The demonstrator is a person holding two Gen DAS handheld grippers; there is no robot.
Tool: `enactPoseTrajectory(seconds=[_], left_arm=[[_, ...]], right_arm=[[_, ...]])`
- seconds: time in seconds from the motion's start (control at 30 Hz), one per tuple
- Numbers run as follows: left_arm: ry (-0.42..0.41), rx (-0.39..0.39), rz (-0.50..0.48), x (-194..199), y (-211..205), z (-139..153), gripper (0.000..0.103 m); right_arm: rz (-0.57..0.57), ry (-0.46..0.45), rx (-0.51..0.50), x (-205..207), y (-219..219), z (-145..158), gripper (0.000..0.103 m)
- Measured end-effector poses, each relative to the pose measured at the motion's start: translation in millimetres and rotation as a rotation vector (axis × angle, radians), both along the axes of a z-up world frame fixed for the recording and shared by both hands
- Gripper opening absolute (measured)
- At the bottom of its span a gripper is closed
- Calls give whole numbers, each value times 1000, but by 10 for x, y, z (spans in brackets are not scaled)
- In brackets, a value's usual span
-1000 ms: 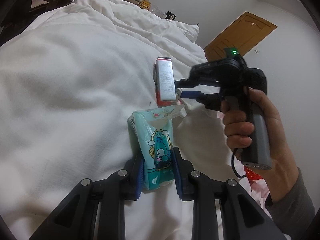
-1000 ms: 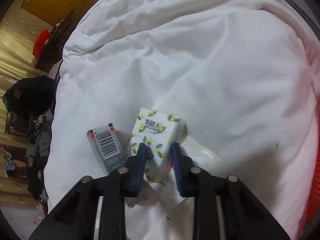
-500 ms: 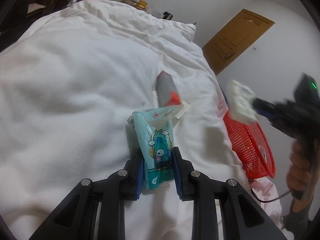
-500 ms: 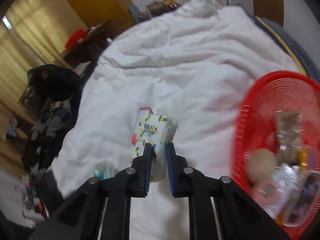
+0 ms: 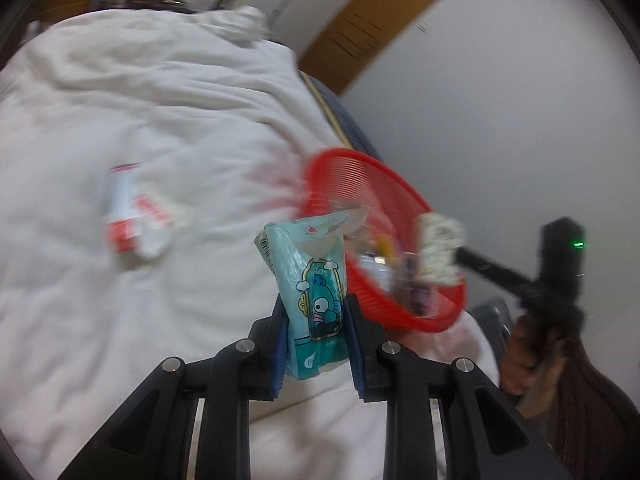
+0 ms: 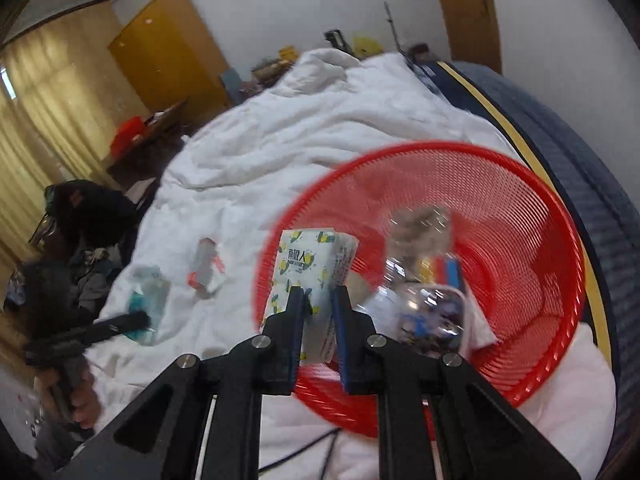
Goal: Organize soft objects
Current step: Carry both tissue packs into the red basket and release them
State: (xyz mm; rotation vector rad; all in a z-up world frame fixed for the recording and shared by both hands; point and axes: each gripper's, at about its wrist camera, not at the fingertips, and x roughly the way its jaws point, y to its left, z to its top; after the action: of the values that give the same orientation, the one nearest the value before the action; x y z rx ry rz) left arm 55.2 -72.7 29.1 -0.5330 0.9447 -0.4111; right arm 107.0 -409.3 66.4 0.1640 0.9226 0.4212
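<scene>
My left gripper [image 5: 316, 316] is shut on a teal tissue pack [image 5: 312, 276] with a cartoon print and holds it lifted beside the red mesh basket [image 5: 352, 176]. My right gripper [image 6: 318, 304] is shut on a white tissue pack [image 6: 312, 264] with yellow lemon print, held over the left rim of the red basket [image 6: 520, 200]. That pack also shows over the basket in the left wrist view [image 5: 438, 248]. The left gripper with the teal pack shows in the right wrist view [image 6: 146, 304].
The basket holds several wrapped items [image 6: 424, 280]. A red and white box [image 5: 128, 208] lies on the white duvet [image 5: 120, 100], also in the right wrist view [image 6: 204, 264]. A dark mattress edge [image 6: 580, 152] runs along the right. Furniture and clothes [image 6: 80, 220] stand left of the bed.
Both grippers have swung toward the red basket with their packs. The right gripper lifted the lemon pack off the duvet and now holds it over the basket rim.
</scene>
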Motion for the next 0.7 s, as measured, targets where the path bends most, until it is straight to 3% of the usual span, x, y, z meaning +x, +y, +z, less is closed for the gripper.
enactPoseTrajectory(seconds=[0.13,0.3,0.37,0.43,0.53,0.7], left_arm=[[-5,27,-107,284,-563,216,26],[37,16,-184,668,-1142,239,26],[51,39,-214,836,-1372,200,26],[36,117,-238,965,-1603,141,26],[78,150,-244,1097,-1776,-23,26],[120,201,-257,1059,-1910,-222,26]], right_arm=[[-16,54,-16,64,-179,-199,14],[-1,43,-56,-19,-293,-246,14],[0,43,-69,-32,-322,-278,14],[-4,47,-81,-34,-343,-322,14],[-7,56,-102,-31,-367,-381,14],[-6,73,-124,-19,-376,-454,14]])
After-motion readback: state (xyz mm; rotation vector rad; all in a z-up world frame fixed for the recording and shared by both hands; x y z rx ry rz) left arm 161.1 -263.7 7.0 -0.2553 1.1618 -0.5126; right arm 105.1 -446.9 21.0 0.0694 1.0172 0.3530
